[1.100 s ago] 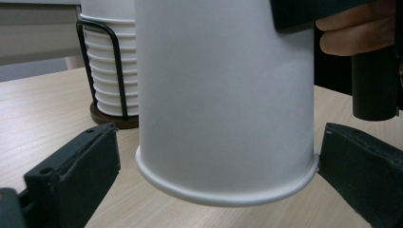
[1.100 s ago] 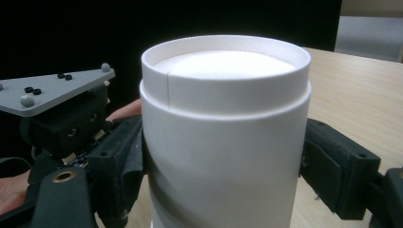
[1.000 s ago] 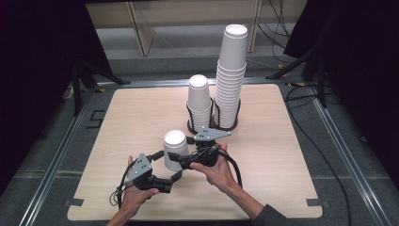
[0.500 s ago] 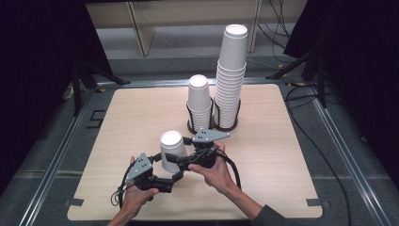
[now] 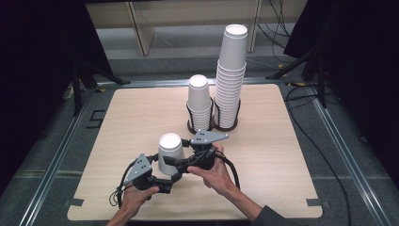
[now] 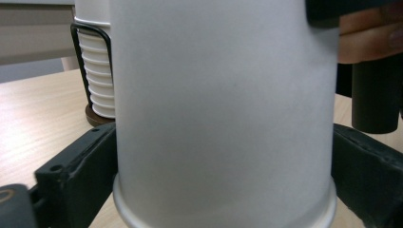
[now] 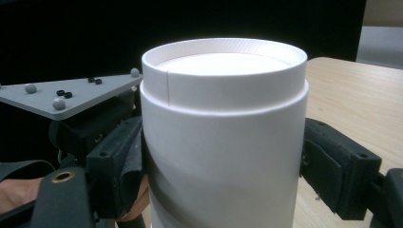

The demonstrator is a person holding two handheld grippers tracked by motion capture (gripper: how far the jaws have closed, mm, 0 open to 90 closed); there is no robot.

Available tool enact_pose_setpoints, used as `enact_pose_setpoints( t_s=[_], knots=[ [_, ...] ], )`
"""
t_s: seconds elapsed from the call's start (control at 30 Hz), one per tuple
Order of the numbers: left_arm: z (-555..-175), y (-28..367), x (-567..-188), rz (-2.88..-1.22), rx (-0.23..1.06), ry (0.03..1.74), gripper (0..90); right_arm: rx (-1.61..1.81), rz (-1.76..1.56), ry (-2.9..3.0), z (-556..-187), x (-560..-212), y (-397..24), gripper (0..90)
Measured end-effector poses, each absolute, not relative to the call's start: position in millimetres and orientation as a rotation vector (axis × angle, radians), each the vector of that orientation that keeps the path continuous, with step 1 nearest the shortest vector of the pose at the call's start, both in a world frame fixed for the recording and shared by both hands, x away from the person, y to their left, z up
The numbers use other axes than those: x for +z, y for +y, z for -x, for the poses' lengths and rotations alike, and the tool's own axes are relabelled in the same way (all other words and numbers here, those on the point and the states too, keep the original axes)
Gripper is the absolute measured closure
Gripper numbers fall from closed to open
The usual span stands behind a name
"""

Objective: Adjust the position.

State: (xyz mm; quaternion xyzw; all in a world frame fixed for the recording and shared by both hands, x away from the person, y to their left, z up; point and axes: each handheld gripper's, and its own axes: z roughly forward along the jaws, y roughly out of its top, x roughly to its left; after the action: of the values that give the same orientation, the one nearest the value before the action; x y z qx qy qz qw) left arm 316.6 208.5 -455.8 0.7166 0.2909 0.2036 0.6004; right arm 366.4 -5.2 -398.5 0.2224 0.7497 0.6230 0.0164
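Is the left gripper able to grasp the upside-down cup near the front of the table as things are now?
Probably yes. The cup already sits between the left gripper's jaws, which have just been closing and stand at its lower wall beside the rim. The right gripper brackets it higher up, leaving that lower band free.

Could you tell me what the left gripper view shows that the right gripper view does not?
Left gripper view alone: the cup's rolled rim low near the table, and a wire holder around a stack of cups.

Right gripper view alone: the upturned cup's recessed base on top, and the other gripper's grey plate.

Both: the white cup upside down between black gripper pads, and the wooden table.
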Motion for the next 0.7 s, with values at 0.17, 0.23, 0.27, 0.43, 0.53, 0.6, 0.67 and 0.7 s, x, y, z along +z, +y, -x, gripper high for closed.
enact_pose_setpoints(
  t_s=[0.17, 0.23, 0.27, 0.43, 0.53, 0.6, 0.67, 0.7],
  knots=[
    [-317.6, 208.4, -455.3, -1.673, 0.504, 0.625, 6.4, 1.937, -0.677, 2.35, -369.5, -397.4, -8.1, 19.5],
    [-316.1, 209.3, -453.2, -1.711, 0.525, 0.611, 7.1, 1.917, -0.667, 2.409, -371.0, -394.9, -9.5, 19.2],
    [-316.3, 209.1, -452.9, -1.712, 0.529, 0.599, 7.4, 1.901, -0.641, 2.408, -372.5, -392.8, -11.4, 19.4],
    [-314.0, 210.0, -449.1, -1.771, 0.566, 0.553, 8.2, 1.882, -0.609, 2.487, -376.4, -385.1, -17.6, 17.0],
    [-312.0, 209.1, -448.9, -1.82, 0.593, 0.517, 8.4, 1.858, -0.604, 2.54, -376.9, -376.6, -23.1, 16.8],
    [-311.8, 209.2, -448.5, -1.834, 0.598, 0.514, 8.5, 1.854, -0.583, 2.559, -377.7, -375.4, -23.5, 16.8],
    [-310.7, 206.2, -449.8, -1.851, 0.599, 0.504, 8.5, 1.806, -0.551, 2.588, -378.1, -372.5, -24.9, 17.0],
    [-310.2, 205.9, -449.6, -1.867, 0.594, 0.501, 8.5, 1.8, -0.553, 2.59, -378.1, -371.9, -24.9, 16.9]
  ],
)
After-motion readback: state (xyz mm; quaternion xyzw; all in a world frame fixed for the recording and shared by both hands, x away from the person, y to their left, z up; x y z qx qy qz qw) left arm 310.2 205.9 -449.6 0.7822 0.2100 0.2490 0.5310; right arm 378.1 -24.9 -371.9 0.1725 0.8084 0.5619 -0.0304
